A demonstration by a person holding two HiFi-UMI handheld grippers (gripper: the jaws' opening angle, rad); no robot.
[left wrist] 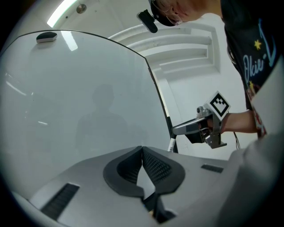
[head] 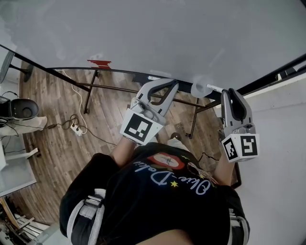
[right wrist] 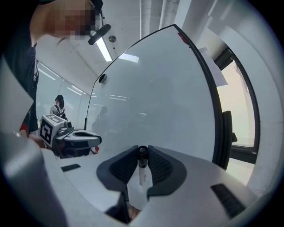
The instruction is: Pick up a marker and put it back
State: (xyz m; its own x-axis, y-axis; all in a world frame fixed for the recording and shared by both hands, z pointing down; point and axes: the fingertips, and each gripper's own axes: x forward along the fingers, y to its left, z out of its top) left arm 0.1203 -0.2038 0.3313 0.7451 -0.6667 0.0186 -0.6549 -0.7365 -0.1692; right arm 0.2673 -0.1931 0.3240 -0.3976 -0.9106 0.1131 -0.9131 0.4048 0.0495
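Gripping a white marker (right wrist: 141, 170) by its dark end between the jaws of the right tool (right wrist: 142, 148), close before the whiteboard (right wrist: 155, 84), with the left tool (left wrist: 142, 150) clenched on nothing, tips together, nearby and facing the same board.

A whiteboard (head: 143, 33) stands over a wooden floor (head: 52, 95) with a white power strip (head: 75, 128).

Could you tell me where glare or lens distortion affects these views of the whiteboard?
Head view: whiteboard evenly lit, no hard glare. Left gripper view: fisheye curves its edge; a ceiling light reflects near the top. Right gripper view: same curving, dark corners, marker sharp.
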